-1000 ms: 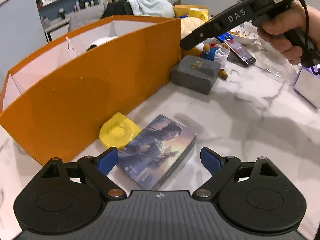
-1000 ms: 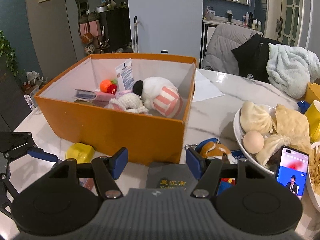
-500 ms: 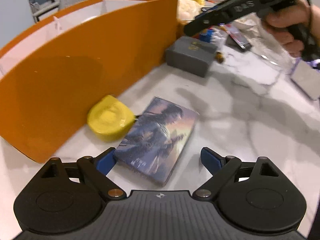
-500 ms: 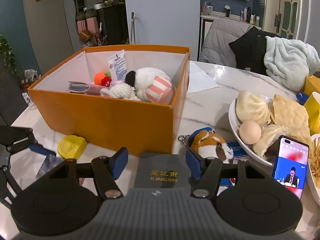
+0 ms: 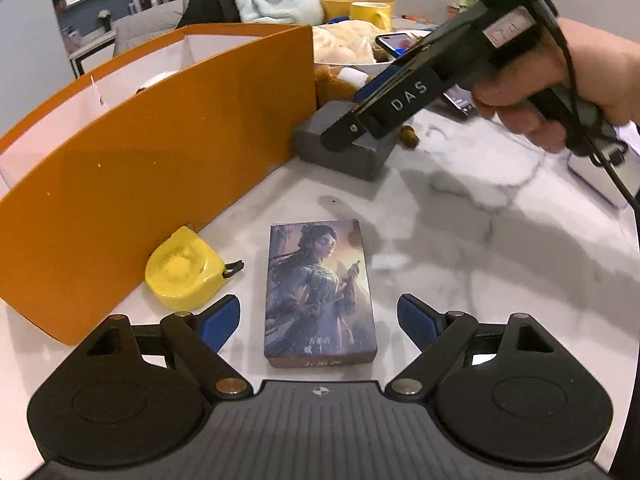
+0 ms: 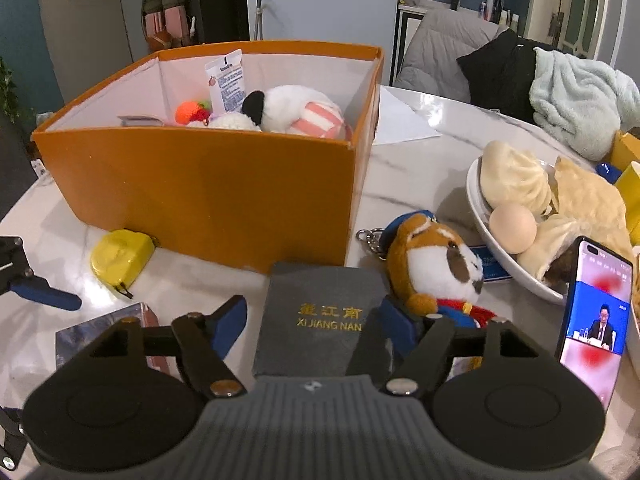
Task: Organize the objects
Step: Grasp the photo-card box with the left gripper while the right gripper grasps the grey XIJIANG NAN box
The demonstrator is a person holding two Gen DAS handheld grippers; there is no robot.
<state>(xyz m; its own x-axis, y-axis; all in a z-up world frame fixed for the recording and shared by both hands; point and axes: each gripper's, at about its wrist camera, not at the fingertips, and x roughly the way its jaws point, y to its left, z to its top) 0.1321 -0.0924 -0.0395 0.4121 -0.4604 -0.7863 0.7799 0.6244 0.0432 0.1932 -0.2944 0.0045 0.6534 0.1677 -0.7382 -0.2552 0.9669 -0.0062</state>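
Observation:
An orange box (image 6: 208,184) stands on the marble table and holds plush toys and small items. My left gripper (image 5: 318,322) is open, its blue fingers on either side of a picture card box (image 5: 318,292) lying flat. A yellow tape measure (image 5: 184,266) lies left of it against the orange box (image 5: 160,152). My right gripper (image 6: 314,322) is open, its fingers on either side of a grey box lettered XI JIANG NAN (image 6: 320,316). It also shows in the left wrist view (image 5: 344,148) under the right gripper's fingers.
A fox plush keychain (image 6: 432,264) lies right of the grey box. A white bowl of buns and an egg (image 6: 492,236) stands at the right, with a lit phone (image 6: 596,312) leaning beside it. Yellow cups (image 5: 370,10) and clothes sit at the table's far side.
My left gripper has swung to line up square with the card box. My right gripper has come down and forward, so the grey box now lies between its fingers.

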